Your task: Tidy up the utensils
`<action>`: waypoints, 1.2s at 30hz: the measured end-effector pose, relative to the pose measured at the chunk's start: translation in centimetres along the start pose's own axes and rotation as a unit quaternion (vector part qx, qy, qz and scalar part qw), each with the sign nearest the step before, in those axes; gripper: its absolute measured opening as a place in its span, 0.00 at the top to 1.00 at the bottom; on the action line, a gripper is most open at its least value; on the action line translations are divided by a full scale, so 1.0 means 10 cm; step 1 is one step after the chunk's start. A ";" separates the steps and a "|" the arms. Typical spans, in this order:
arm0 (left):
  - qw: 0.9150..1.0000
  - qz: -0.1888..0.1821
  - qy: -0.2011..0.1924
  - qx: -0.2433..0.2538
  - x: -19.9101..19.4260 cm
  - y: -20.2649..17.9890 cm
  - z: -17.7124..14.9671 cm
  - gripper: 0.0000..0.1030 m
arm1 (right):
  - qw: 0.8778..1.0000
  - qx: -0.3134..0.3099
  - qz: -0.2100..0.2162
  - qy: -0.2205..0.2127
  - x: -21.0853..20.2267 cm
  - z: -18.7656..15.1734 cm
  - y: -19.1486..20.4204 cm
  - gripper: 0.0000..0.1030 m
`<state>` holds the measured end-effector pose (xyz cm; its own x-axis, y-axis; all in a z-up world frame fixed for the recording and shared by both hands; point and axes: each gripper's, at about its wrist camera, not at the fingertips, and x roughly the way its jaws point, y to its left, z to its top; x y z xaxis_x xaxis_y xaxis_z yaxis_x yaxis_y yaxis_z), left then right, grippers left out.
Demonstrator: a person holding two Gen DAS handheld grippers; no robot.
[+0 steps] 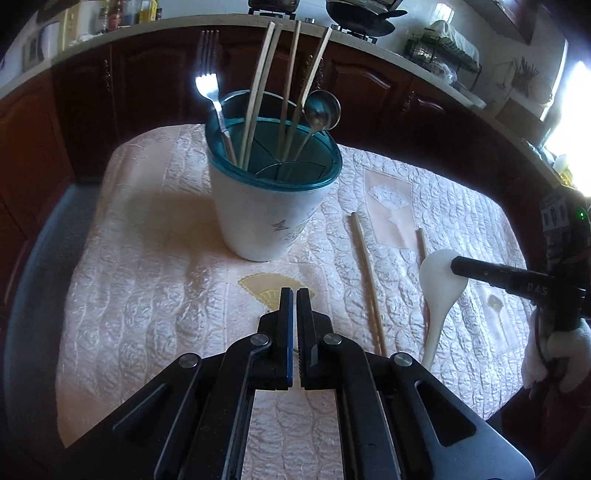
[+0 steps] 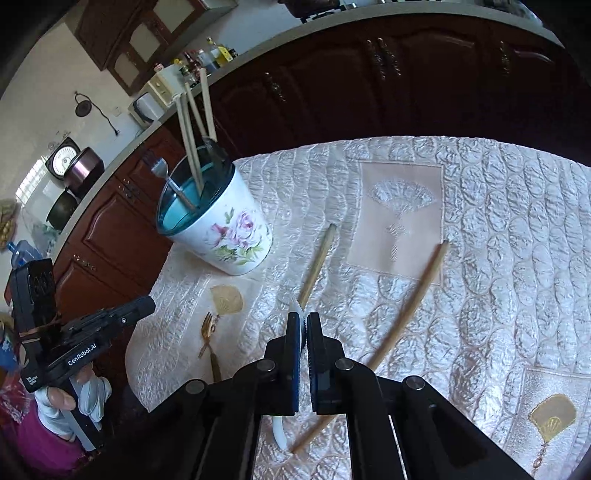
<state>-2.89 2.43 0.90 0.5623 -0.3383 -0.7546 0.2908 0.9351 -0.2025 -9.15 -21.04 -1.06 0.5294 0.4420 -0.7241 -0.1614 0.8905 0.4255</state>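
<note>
Clearly the right gripper [image 2: 303,325] pinches the white rice spoon [image 1: 441,288] by its bowl above the quilted tablecloth [image 1: 147,266]. Left gripper [image 1: 294,295]: jaws pressed together, holding nothing. Two chopsticks [image 2: 410,314] lie just beside the spoon; beyond them stands the floral utensil holder [image 2: 225,229], with fork [image 1: 210,96], metal spoon [image 1: 321,109] and more chopsticks.

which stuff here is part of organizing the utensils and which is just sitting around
Job: holder cup, white spoon held by right gripper, two loose chopsticks, small gold fork.
Lying about: quilted cloth, countertop clutter.
</note>
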 end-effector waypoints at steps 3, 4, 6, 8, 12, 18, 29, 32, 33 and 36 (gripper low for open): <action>1.000 0.004 -0.003 -0.002 -0.05 0.02 -0.03 1.00 | 1.000 -0.002 0.001 0.001 0.00 -0.02 0.04 0.97; 1.000 0.005 -0.004 -0.002 -0.07 0.04 -0.03 1.00 | 1.000 -0.004 0.000 -0.001 -0.01 -0.03 0.05 0.97; 1.000 0.006 -0.007 -0.005 -0.08 0.03 -0.03 1.00 | 1.000 -0.006 0.001 -0.003 -0.03 -0.02 0.07 0.97; 1.000 0.006 -0.009 -0.007 -0.09 0.04 -0.02 1.00 | 1.000 -0.009 0.001 -0.006 -0.07 -0.01 0.09 0.97; 1.000 0.002 -0.016 -0.012 -0.16 0.05 0.00 1.00 | 1.000 -0.010 0.006 -0.015 -0.15 0.03 0.13 0.97; 1.000 -0.006 -0.015 -0.020 -0.23 0.13 0.03 1.00 | 1.000 -0.017 0.010 -0.022 -0.20 0.07 0.19 0.97; 0.993 -0.019 0.070 -0.092 0.30 0.23 -0.15 0.79 | 1.000 0.007 0.010 0.001 -0.03 -0.05 0.06 0.97; 0.992 -0.012 0.086 -0.095 0.46 0.19 -0.13 0.71 | 1.000 0.028 0.013 0.007 0.06 -0.09 -0.05 0.97; 0.992 -0.007 0.091 -0.091 0.52 0.16 -0.12 0.69 | 0.999 0.040 0.012 0.009 0.10 -0.11 -0.11 0.97; 0.991 0.011 0.106 -0.076 0.69 0.08 -0.10 0.68 | 0.997 0.071 0.010 0.026 0.25 -0.18 -0.29 0.97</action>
<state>0.47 0.95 -5.12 0.3870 -0.3029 -0.8709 0.1517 0.9525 -0.2639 -8.86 -22.32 -5.02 0.4836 0.4669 -0.7404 -0.0503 0.8593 0.5091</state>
